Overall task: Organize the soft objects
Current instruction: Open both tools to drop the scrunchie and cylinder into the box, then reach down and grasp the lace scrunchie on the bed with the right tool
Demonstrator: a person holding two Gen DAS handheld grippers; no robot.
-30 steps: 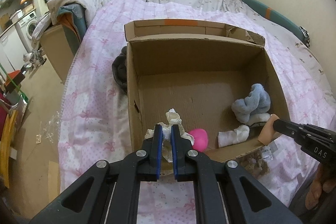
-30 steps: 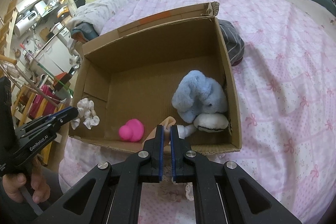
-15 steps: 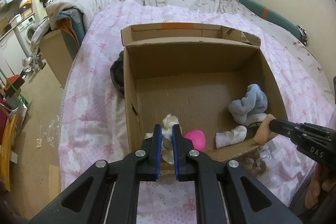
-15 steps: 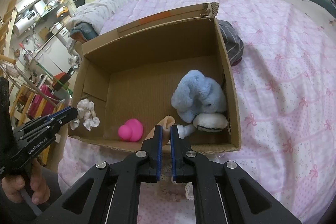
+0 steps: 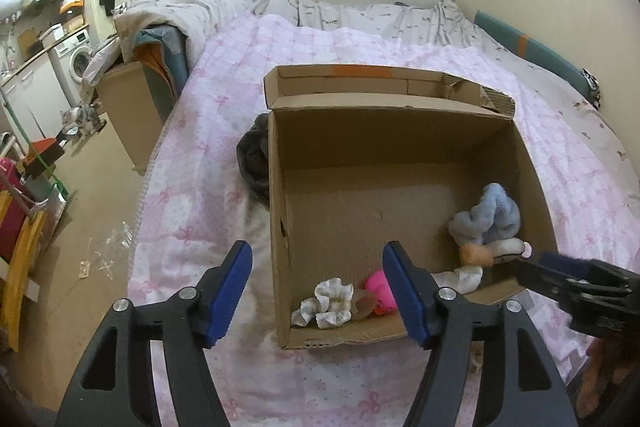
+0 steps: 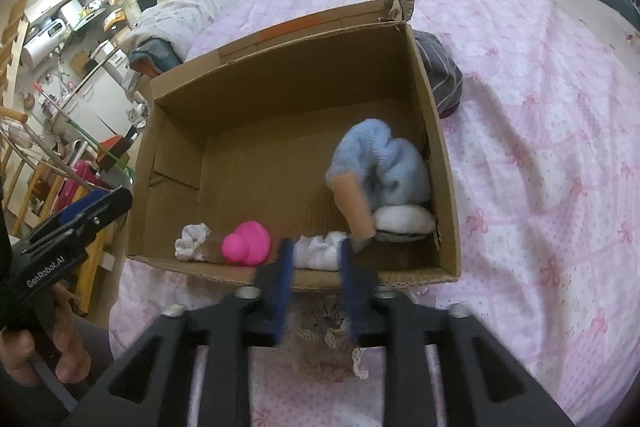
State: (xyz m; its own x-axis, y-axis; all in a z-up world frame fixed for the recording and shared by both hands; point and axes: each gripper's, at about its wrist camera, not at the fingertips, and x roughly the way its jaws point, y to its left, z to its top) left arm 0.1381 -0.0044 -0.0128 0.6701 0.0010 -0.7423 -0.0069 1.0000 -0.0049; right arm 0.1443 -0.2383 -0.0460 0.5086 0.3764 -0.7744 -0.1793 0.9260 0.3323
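With both sets of tongs opening and empty, the left tongs [image 5: 316, 287] stand nearer the white scrunchie [image 5: 328, 303] at the cardboard box's [image 5: 276, 227] near-left corner than the right tongs [image 6: 316, 259].

Both wrist cams look steeply down, prob. close, sharing the cardboard box [image 5: 404, 147] [image 6: 280, 99] interior.

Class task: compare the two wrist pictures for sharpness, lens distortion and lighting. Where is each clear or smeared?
Left wrist view: sharp throughout; fisheye bends the walls, dark corners; the left gripper has crisp, opening jaws. Right wrist view: the right gripper is motion-smeared, jaws opening; the tan toy is blurred against the box; bright ceiling glare at upper left.
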